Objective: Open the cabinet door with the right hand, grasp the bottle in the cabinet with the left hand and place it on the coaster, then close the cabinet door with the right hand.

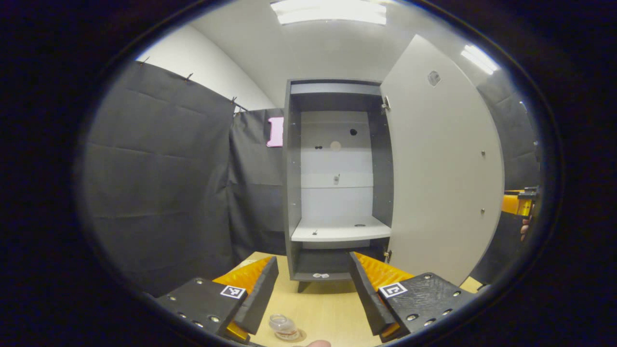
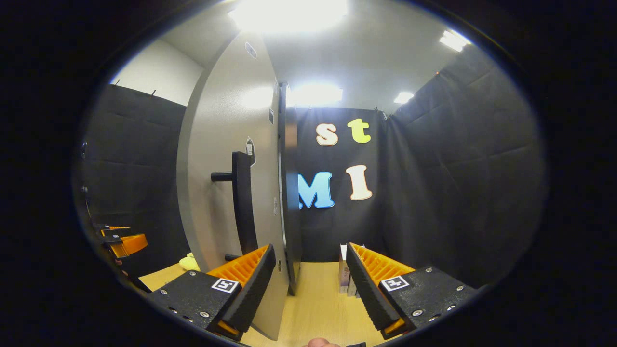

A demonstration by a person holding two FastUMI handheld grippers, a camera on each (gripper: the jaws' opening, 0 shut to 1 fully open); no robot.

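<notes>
The grey cabinet (image 1: 294, 193) stands open, its door (image 1: 443, 164) swung out to the right and its white shelf (image 1: 337, 232) bare. A small clear bottle (image 1: 283, 326) stands on a round coaster (image 1: 300, 334) on the wooden table, low between the fingers of my open left gripper (image 1: 313, 279). In the right gripper view the door (image 2: 221, 144) is seen from outside with its black bar handle (image 2: 243, 202). My right gripper (image 2: 311, 270) is open, the door's free edge just inside its left finger (image 2: 250, 284), not clamped.
The right gripper and the hand holding it (image 1: 519, 205) show past the door's edge. The left gripper (image 2: 120, 241) shows at the far left behind the door. Small upright cards (image 2: 344, 274) stand on the table (image 2: 318, 303) near the right finger. A yellow object (image 2: 189, 262) lies by the door's foot.
</notes>
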